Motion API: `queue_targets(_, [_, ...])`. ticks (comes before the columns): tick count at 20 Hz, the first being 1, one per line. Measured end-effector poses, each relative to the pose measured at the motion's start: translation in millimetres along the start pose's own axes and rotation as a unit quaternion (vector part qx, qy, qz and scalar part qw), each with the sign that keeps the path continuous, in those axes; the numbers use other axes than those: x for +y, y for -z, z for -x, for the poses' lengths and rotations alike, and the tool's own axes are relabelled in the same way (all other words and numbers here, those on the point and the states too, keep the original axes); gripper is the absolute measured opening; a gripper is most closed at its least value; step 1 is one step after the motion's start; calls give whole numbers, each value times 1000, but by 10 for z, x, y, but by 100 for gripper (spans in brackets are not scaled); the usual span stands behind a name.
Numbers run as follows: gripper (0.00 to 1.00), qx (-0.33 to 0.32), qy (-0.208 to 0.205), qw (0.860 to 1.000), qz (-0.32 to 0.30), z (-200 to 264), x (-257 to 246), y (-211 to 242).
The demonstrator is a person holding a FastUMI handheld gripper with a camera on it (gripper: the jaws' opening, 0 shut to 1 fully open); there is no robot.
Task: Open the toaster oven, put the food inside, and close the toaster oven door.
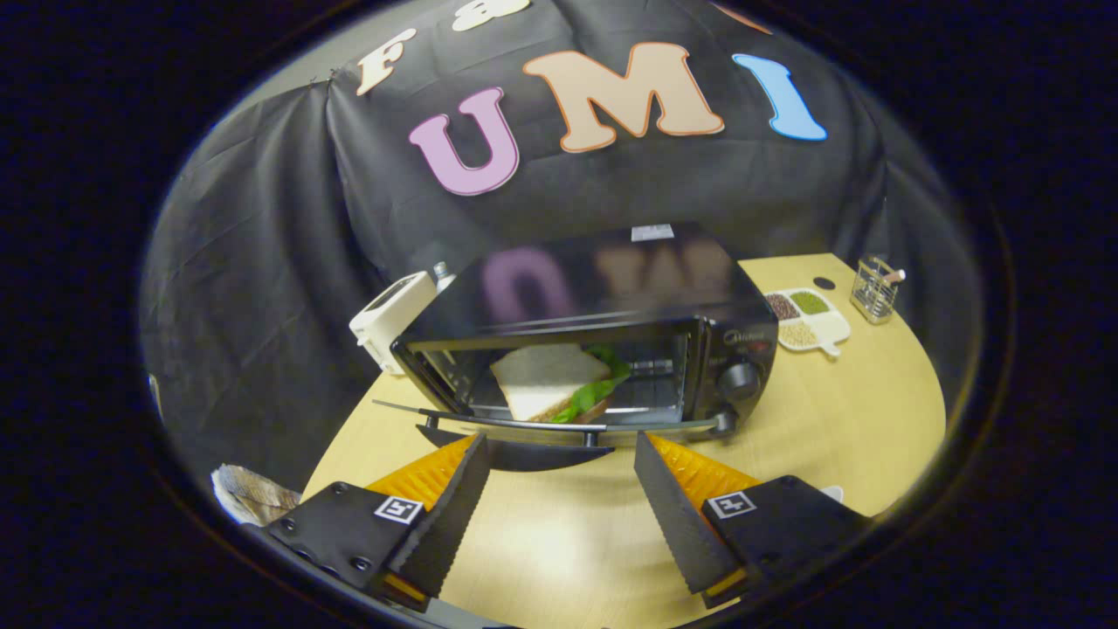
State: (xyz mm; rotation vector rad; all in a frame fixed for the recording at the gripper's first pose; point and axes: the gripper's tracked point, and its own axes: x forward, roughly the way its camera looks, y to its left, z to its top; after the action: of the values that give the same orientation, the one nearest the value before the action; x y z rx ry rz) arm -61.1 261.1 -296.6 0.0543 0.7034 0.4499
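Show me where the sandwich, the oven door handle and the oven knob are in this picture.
sandwich (546, 378): gripper view, on the white bread slice on top.
door handle (515, 455): gripper view, on the middle of the dark curved bar, between the open tool's fingers.
knob (739, 380): gripper view, on the round front face.

It was a staged recording booth, not a home: black cloth wall behind a wooden table, toaster oven at twelve o'clock, spread gripper fingers empty.
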Motion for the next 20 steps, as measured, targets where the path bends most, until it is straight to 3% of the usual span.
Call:
queue_targets(2, [100,-6,33,998,53,-113,-135,-49])
queue_targets(4, [100,-16,39,996,77,-222,-122,-138])
queue_targets(10, [96,-63,21,997,44,-159,-15,-465])
queue_targets(20, [96,-200,46,977,66,956,-396,-1623])
